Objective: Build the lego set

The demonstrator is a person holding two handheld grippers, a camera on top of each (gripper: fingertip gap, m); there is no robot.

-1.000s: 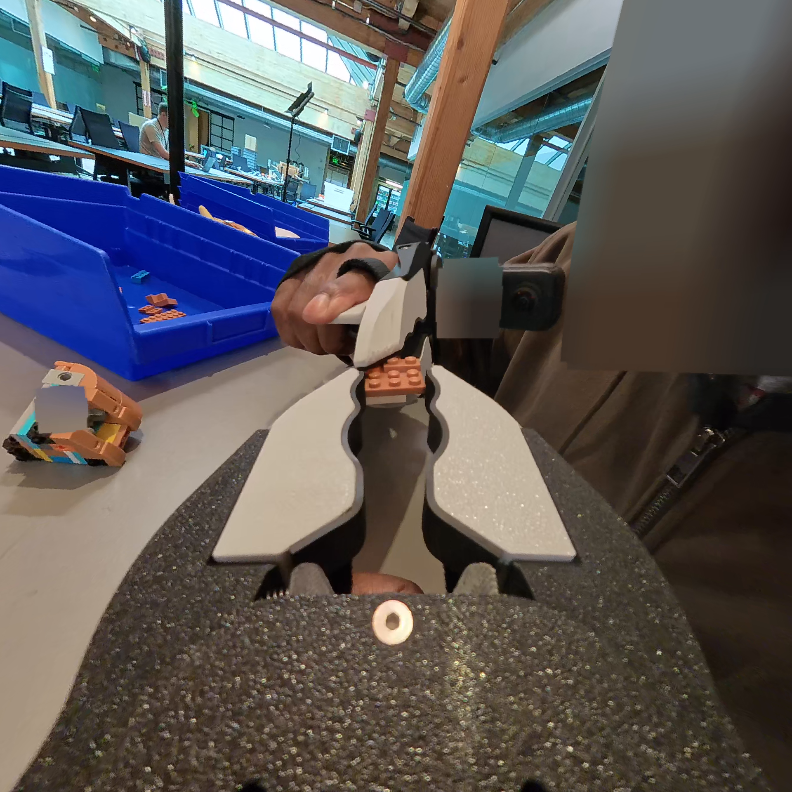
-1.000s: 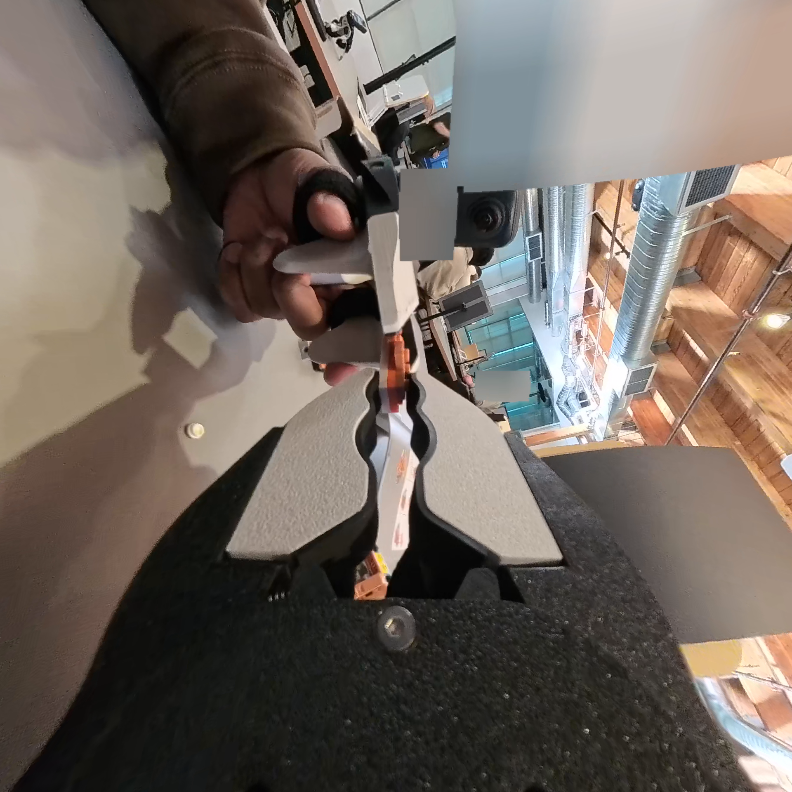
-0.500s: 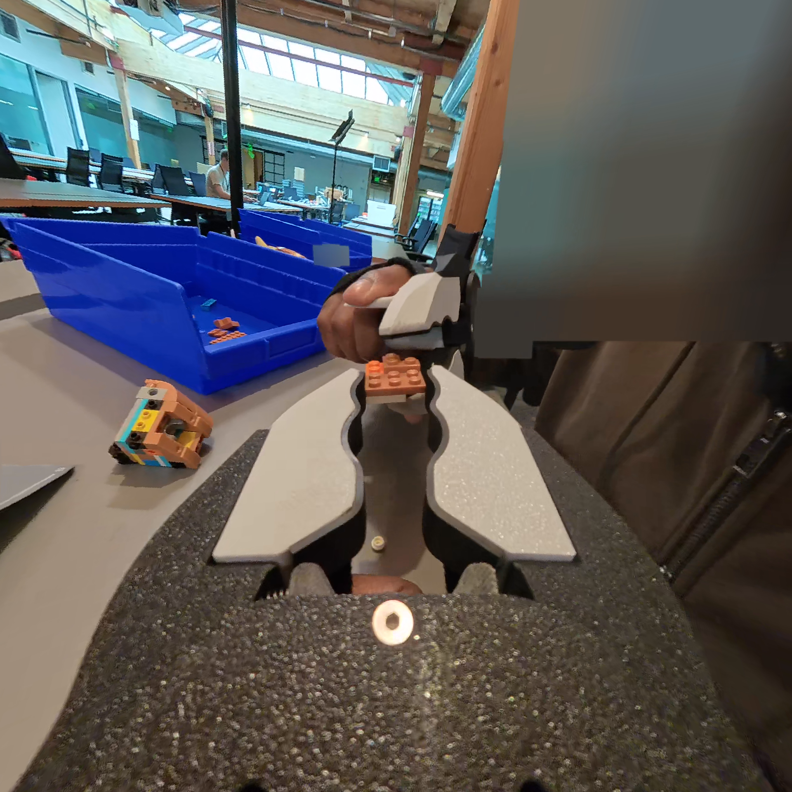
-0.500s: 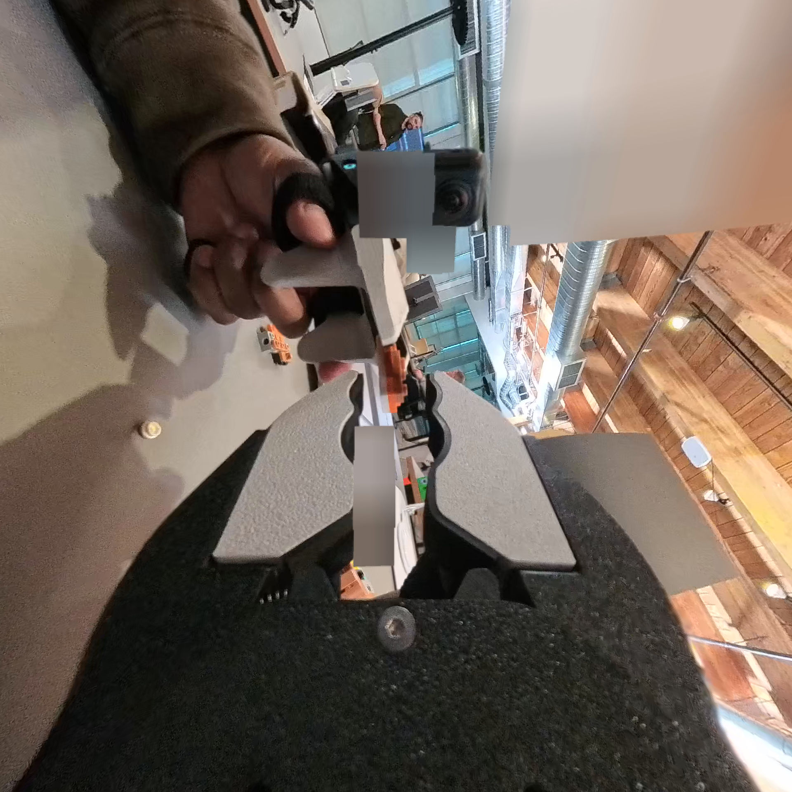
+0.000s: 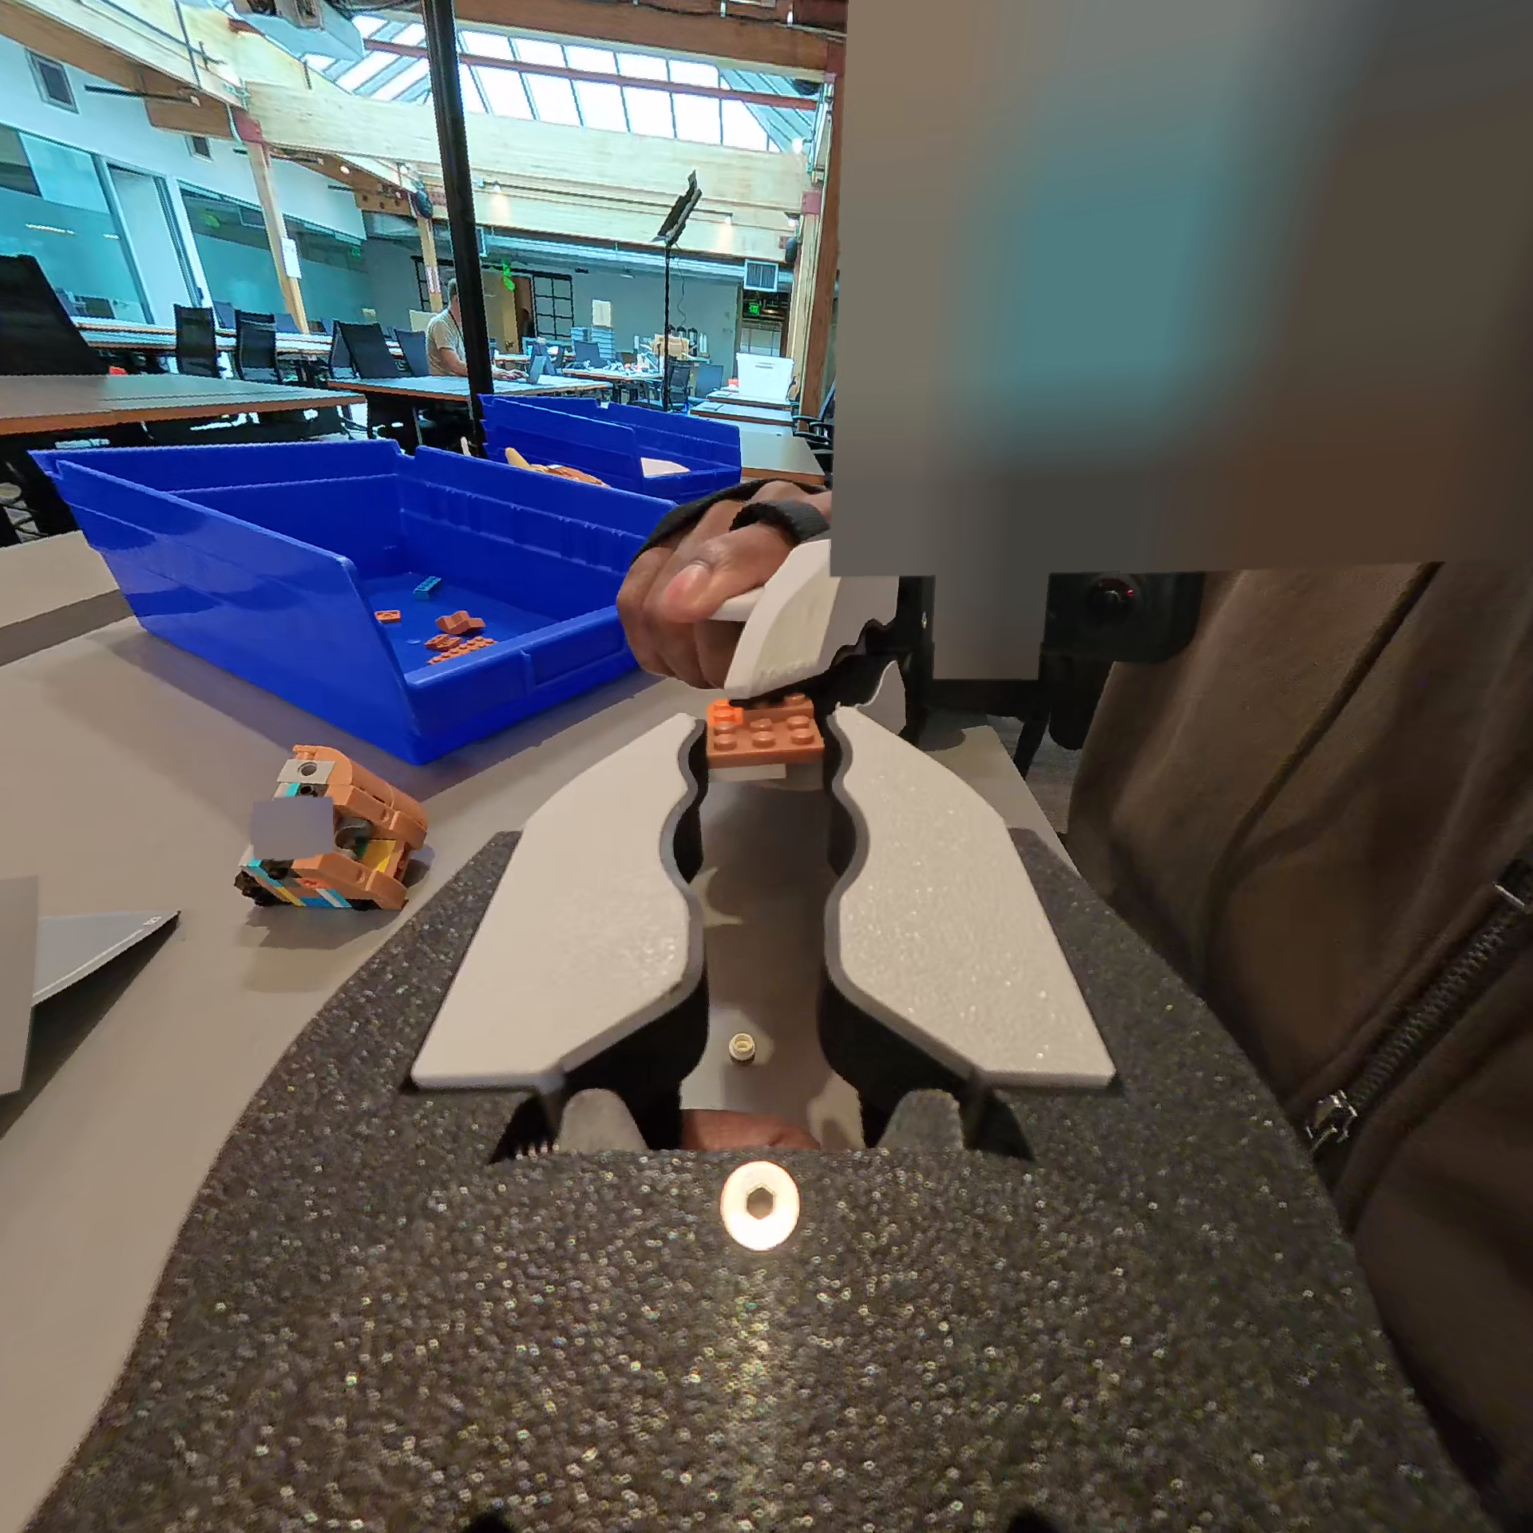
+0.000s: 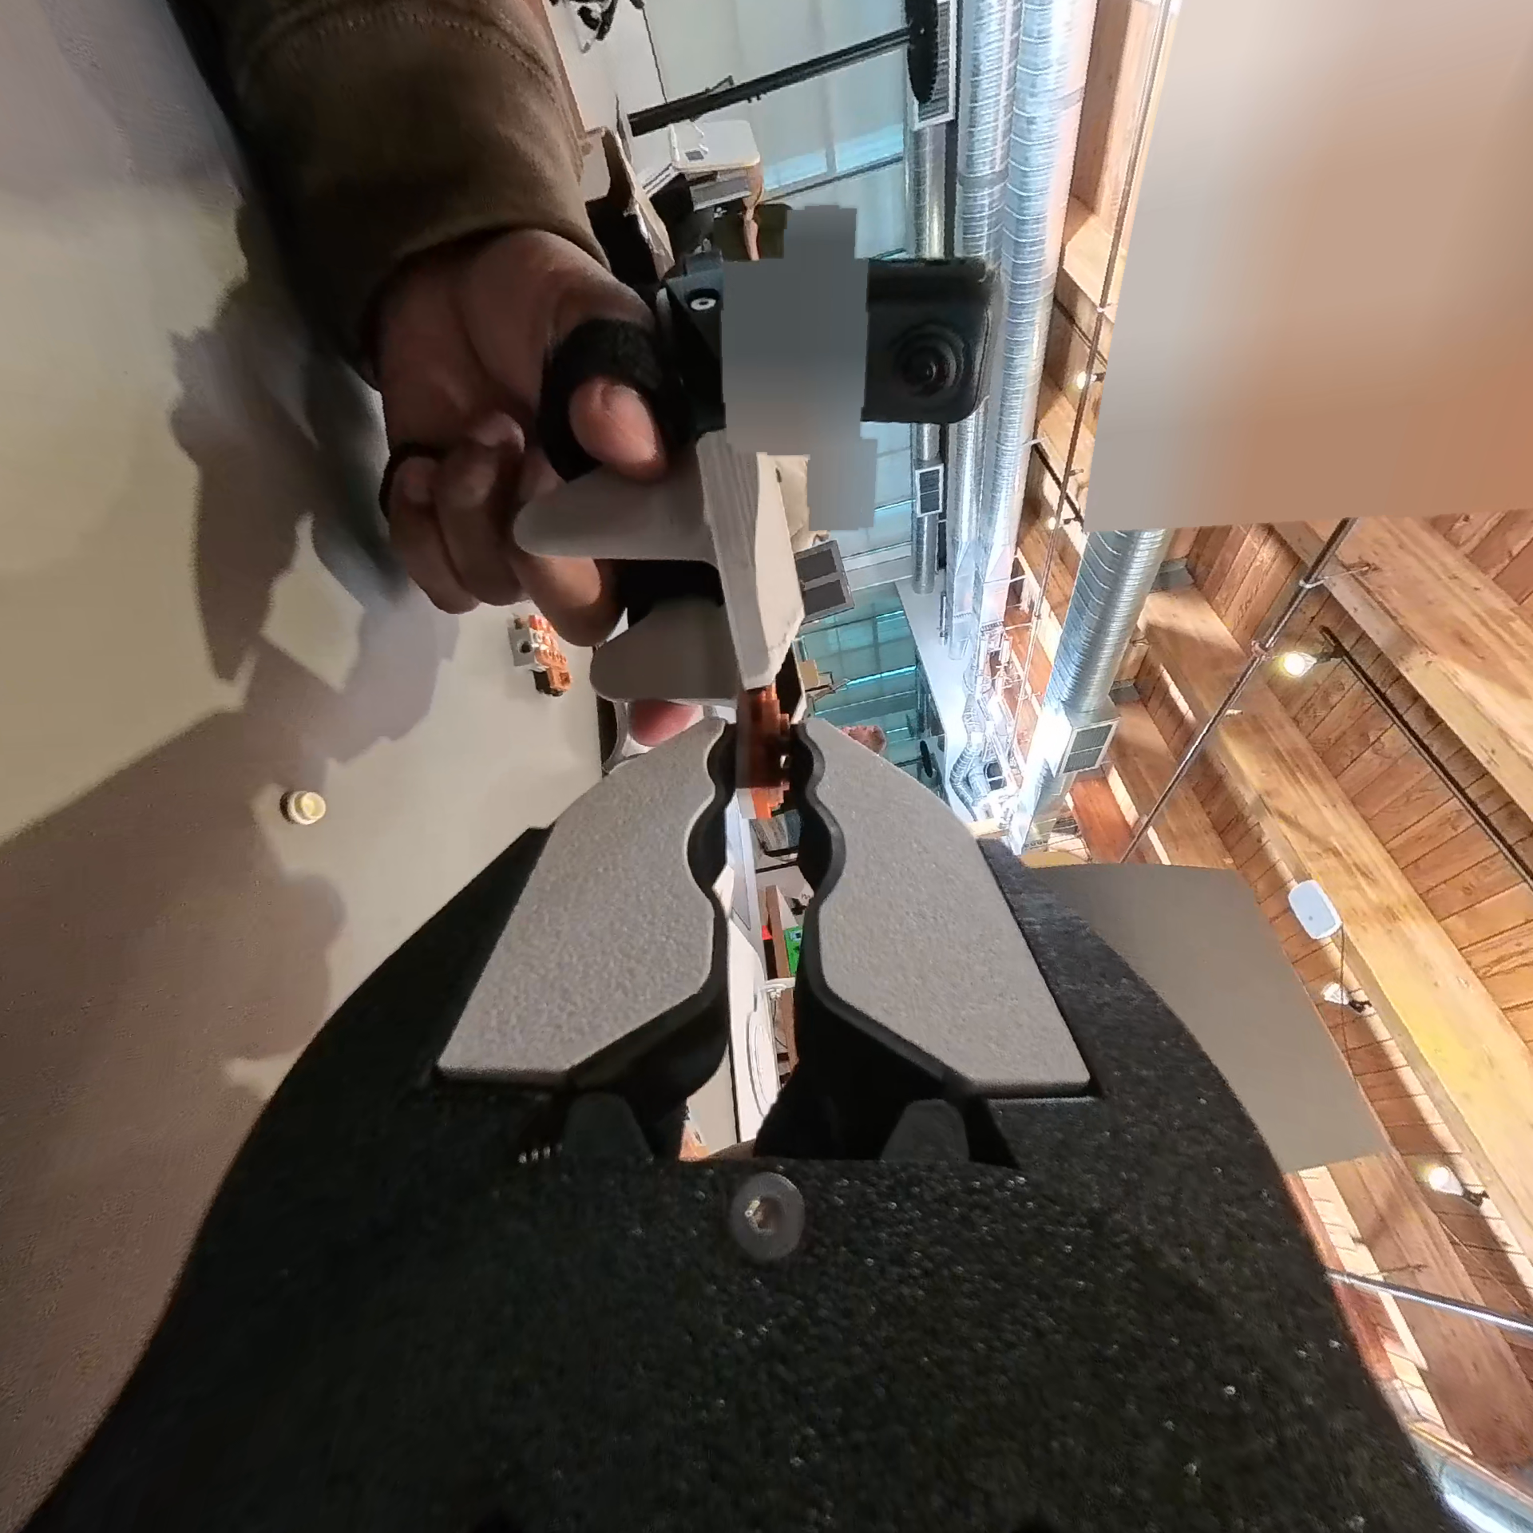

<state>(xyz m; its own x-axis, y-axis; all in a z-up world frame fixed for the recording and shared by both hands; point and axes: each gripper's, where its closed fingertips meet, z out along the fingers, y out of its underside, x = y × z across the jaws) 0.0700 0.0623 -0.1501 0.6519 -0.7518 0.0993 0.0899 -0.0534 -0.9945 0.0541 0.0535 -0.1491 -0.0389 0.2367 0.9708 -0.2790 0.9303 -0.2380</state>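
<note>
My left gripper point(image 5: 765, 732) is shut on an orange-brown studded plate point(image 5: 767, 738) and holds it flat, above the table, by its two side edges. A small brighter orange piece point(image 5: 723, 712) sits on its far left corner. My right gripper point(image 6: 765, 744) is shut on the same plate point(image 6: 758, 734), which is edge-on in the right wrist view, with one pad on the underside and one on the studs. In the left wrist view its white fingers point(image 5: 784, 630) clamp the plate from above and below. A partly built orange model point(image 5: 332, 838) lies on the grey table point(image 5: 149, 747).
A blue bin point(image 5: 274, 597) with several loose orange pieces stands behind the model, with a second blue bin point(image 5: 647, 448) farther back. A small white round stud point(image 5: 744, 1047) lies on the table under my left fingers. A grey sheet point(image 5: 83, 946) is at the left. A person's brown jacket point(image 5: 1327, 829) is at the right. Only a small space, under 4 cm, lies between the two pairs of fingers.
My right gripper held the plate, opened around it half a second ago, and has shut on it again. My left gripper has kept its grip throughout. Both grippers have shifted a little over the table.
</note>
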